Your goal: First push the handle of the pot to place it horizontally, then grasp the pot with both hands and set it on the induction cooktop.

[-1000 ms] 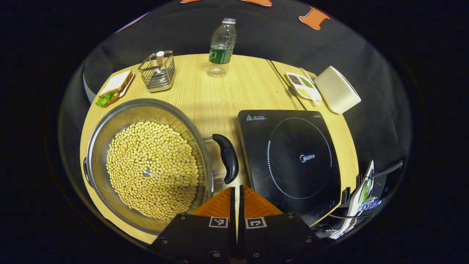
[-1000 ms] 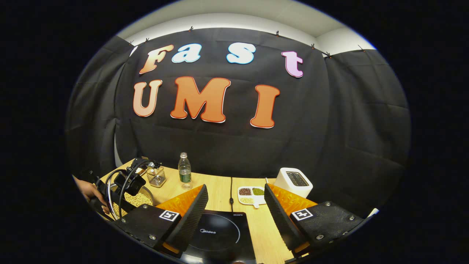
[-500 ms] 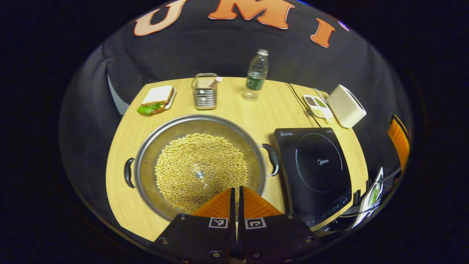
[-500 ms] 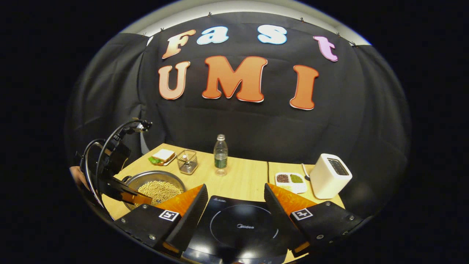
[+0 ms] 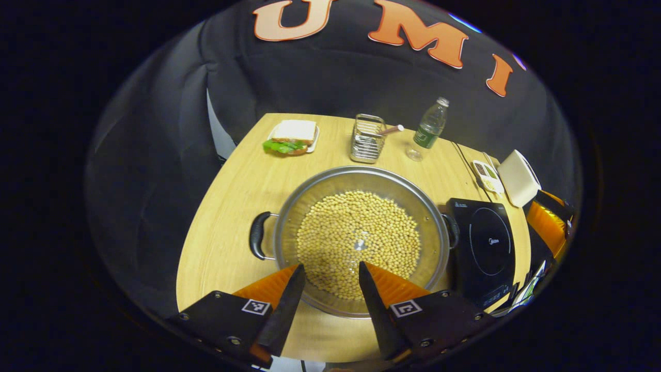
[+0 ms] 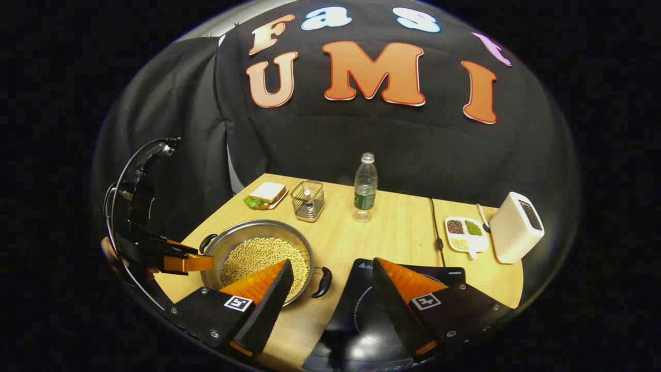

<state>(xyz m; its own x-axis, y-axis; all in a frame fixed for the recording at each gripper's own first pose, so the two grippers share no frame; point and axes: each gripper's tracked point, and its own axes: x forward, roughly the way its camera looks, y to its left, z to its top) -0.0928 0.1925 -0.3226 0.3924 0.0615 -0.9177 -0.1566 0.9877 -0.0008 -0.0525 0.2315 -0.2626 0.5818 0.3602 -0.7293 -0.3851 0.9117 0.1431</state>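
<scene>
Beside the induction cooktop (image 5: 485, 243) on the bench (image 5: 232, 206), bean-filled pot (image 5: 361, 237) with handles now horizontal; left gripper (image 5: 325, 289) jaws newly parted, right gripper (image 6: 330, 289) jaws apart, ready for two-handed grasp.

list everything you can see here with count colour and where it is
pot: 1, silver with two black handles, holds pale yellow beans, on the table left of the cooktop
induction cooktop: 1, black, near right part of the table
table: 1, light wood
sandwich: 1, white bread with green leaf, on a small plate, far left corner
wire basket: 1, silver, behind the pot
water bottle: 1, clear with green label, far middle
divided dish: 1, white, holds brown, green and pale grains, beside the toaster
toaster: 1, white, far right
cable: 1, black, runs back from the cooktop
left gripper: open, over the pot's near rim
right gripper: open, over the cooktop's near left part
</scene>
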